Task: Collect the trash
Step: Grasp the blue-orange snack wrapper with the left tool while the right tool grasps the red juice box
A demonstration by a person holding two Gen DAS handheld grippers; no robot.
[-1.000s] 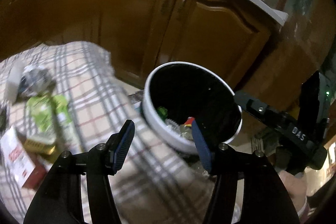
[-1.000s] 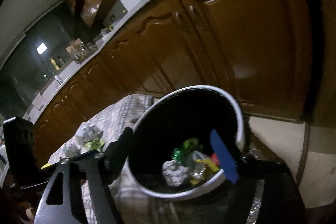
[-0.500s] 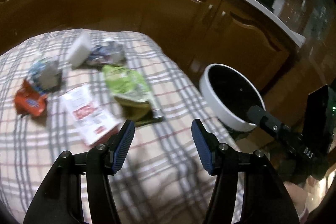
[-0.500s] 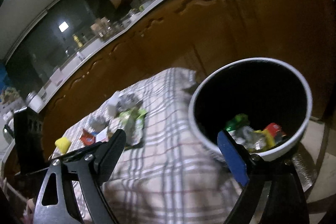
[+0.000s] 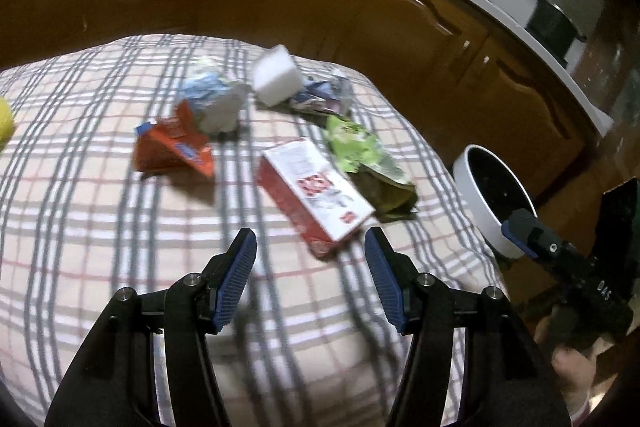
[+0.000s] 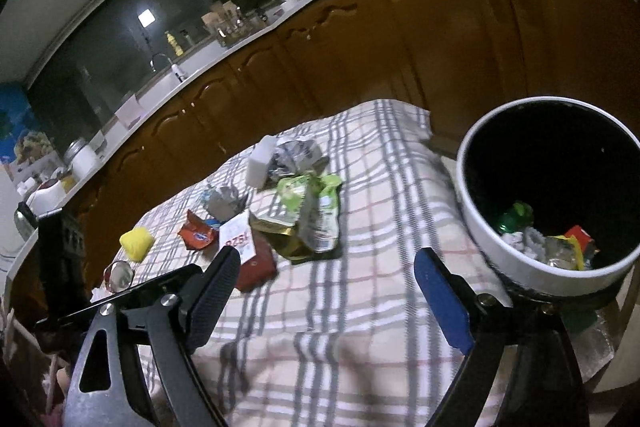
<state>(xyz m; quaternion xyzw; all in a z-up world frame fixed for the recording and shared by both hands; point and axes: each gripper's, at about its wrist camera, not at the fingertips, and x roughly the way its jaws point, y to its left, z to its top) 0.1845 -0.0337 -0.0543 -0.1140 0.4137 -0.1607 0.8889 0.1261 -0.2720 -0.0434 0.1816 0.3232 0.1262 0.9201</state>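
Plaid tablecloth point(image 5: 100, 211), scattered wrappers point(image 5: 172, 147), open-jawed tools point(image 5: 308, 259)

A red-and-white cardboard carton point(image 5: 316, 193) lies flat and slanted on the checked cloth, nearest of the litter. Touching its right side, a crumpled green foil snack bag point(image 5: 366, 163) sprawls open. To the left, well apart from the carton, rests a flattened orange wrapper point(image 5: 172, 149), with a crushed blue-and-white paper wad point(image 5: 214, 99) touching its far edge. Farther back, a white foam block point(image 5: 276, 75) leans tilted against a crumpled silvery wrapper point(image 5: 320, 93). At the right, beside the cloth's edge, stands a round white bin with black inside point(image 6: 500, 247), holding green, silver and red scraps.
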